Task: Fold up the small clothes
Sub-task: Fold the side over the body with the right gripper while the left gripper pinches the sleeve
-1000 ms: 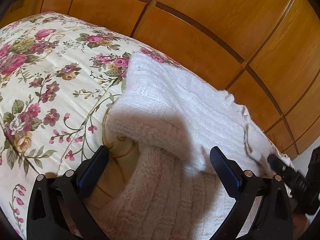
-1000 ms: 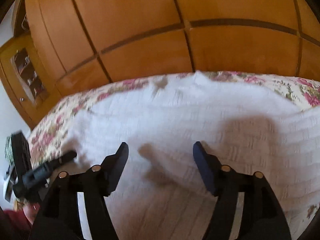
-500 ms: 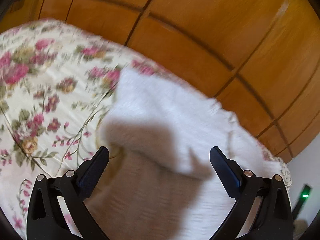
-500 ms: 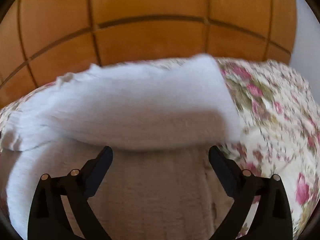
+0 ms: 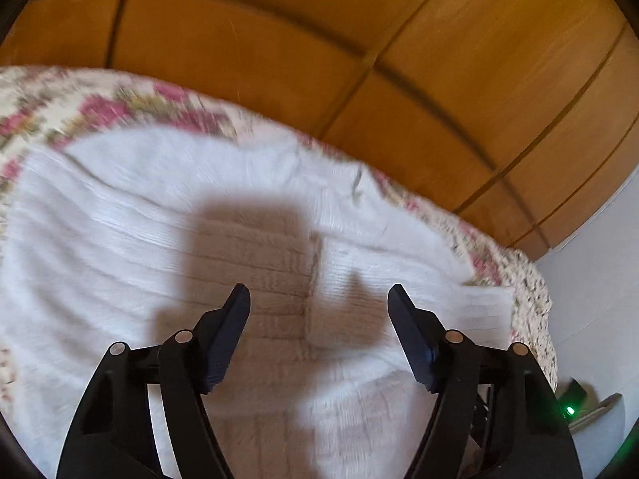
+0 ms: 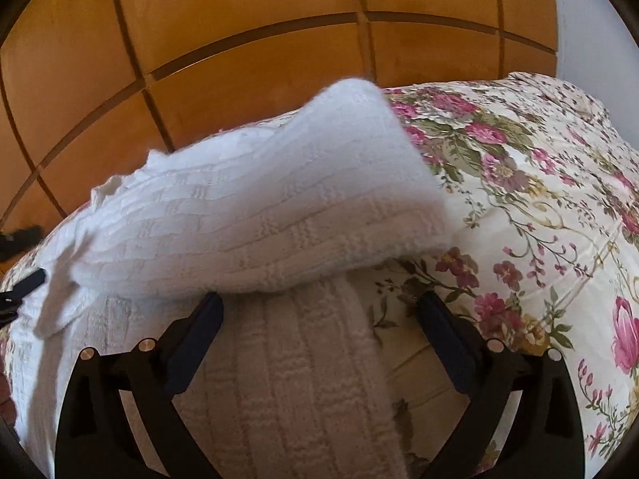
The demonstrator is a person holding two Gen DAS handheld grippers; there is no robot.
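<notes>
Left wrist view, blurred by motion, looks down on a white knitted sweater point(image 5: 131, 239) spread over a flowered bedspread point(image 5: 100, 107), with orange wooden panels point(image 5: 359, 40) rising behind the bed. The left gripper point(image 5: 319, 299) hangs over the sweater's middle with its jaws apart; they have just been closing in from their widest spread, and nothing is pinched between them, only knit lying below. A folded sleeve point(image 5: 399, 275) of the sweater runs toward the bedspread's right edge, its cuff end near the edge. A small green light point(image 5: 570, 411) glows off the bed, beyond that edge.

From the right wrist view the sweater point(image 6: 259, 207) is sharper: a folded-over thickness of ribbed knit lies across the bedspread point(image 6: 539, 207), and another stretch of knit runs out from under it toward the camera. The right gripper point(image 6: 319, 315) is released, jaws spread wide, having just been opening. Its left finger sits at the fold's near edge, over the knit, and its right finger stands over bare bedspread beside the sweater. I cannot tell whether either fingertip touches the fabric.
</notes>
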